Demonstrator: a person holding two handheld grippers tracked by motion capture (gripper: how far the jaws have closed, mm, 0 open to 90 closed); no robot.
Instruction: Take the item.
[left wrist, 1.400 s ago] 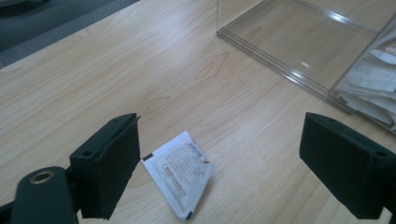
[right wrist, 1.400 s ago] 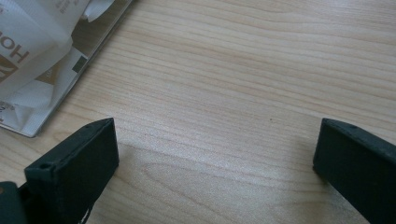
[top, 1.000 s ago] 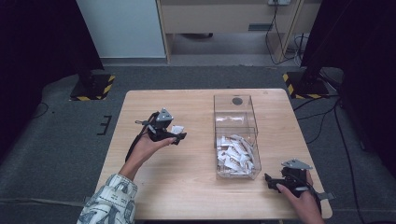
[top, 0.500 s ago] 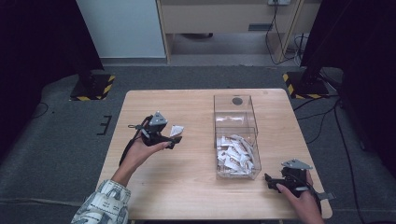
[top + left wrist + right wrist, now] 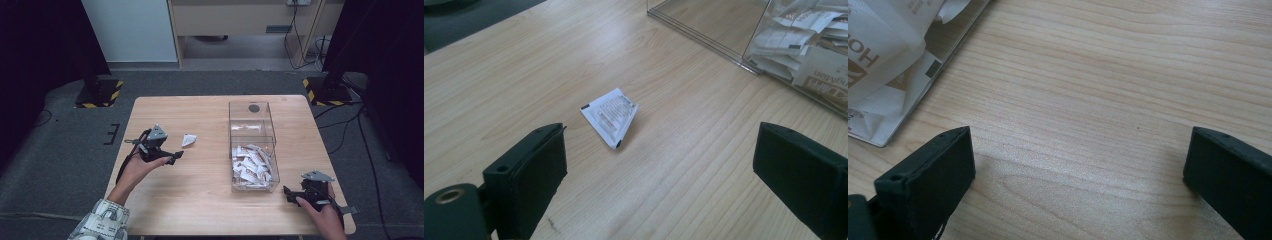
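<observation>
Lying flat on table [image 5: 200, 195]: white sachet [image 5: 610, 116], just ahead of left gripper [image 5: 170, 156], fingers [image 5: 531, 170] wide apart, empty. Clear box [image 5: 252, 150] of sachets well to its right. Judgement: lower fingers astride sachet, pinch raised folded edge. Right gripper [image 5: 291, 193] idle near box corner, fingers apart.

Matt pale wood table [image 5: 210, 200], glossy clear plastic box [image 5: 252, 120], printed paper sachet [image 5: 610, 116], matt black claws
</observation>
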